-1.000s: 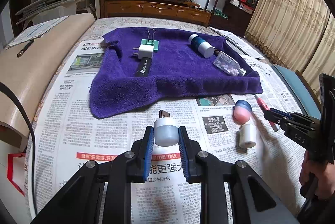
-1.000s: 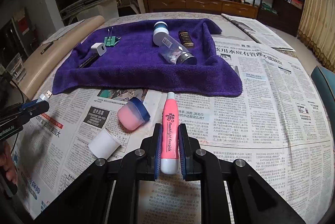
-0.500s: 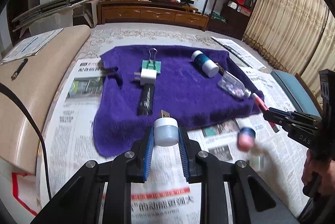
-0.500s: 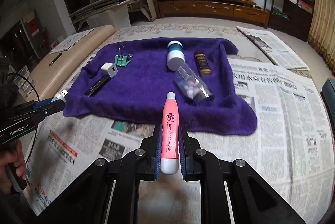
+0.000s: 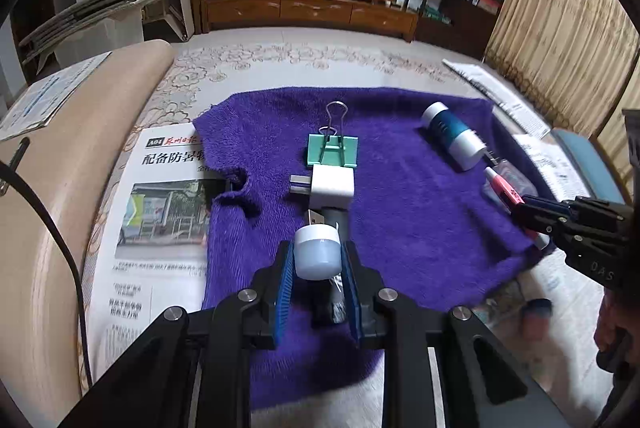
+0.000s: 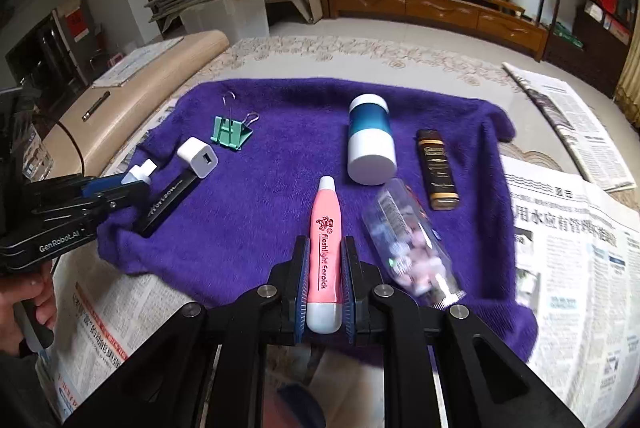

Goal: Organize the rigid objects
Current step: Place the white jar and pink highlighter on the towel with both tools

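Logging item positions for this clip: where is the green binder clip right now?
The green binder clip lies on the purple towel, far-left part, just beyond the white charger plug.

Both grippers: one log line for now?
left gripper: shut on small white USB lamp | right gripper: shut on pink plastic earpick | both over purple towel

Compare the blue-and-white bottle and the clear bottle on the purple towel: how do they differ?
The blue-and-white bottle is opaque, so its contents are hidden; the clear bottle shows small pale pieces inside. The blue-and-white bottle lies further back, the clear bottle nearer, beside the pink pen that the right gripper holds. Both lie on their sides on the towel.
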A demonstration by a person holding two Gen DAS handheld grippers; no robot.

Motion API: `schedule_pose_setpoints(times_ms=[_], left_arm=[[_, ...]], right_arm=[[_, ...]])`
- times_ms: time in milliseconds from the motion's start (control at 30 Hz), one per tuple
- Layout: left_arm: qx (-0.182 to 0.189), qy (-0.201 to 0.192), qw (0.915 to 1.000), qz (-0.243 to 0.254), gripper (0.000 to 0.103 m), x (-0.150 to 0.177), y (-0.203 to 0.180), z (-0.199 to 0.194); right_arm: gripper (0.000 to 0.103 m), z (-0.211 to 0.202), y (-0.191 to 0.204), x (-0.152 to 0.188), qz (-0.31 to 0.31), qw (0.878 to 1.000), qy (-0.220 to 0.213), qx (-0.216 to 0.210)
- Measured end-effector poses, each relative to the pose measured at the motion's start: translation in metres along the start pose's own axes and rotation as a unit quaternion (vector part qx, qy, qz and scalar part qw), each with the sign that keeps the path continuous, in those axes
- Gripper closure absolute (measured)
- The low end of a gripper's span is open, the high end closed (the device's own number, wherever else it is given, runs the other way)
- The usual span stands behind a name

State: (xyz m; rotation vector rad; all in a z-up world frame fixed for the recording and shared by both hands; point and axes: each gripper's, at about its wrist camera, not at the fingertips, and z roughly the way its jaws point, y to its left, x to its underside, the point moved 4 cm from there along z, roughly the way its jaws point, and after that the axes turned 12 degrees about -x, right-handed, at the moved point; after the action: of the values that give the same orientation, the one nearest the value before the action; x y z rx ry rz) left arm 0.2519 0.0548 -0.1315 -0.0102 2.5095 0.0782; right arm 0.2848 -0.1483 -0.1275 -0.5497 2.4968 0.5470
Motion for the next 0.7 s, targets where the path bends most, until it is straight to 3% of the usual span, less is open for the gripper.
schedule_pose_setpoints(times_ms=[433,700], left_arm=[[-0.041,0.028,0.9984,0.028,0.081,-0.016,0.000,0.032],[-0.061,0.047,0.9937,0.081,0.080,-0.020,-0.010,0.040]], right_arm=[[0.088,0.031,-0.003,0.000,-0.026,0.999,0.037,0.003],[0.087,0.036,-0.003,-0.002,-0.058,0.997,0.055,0.007]])
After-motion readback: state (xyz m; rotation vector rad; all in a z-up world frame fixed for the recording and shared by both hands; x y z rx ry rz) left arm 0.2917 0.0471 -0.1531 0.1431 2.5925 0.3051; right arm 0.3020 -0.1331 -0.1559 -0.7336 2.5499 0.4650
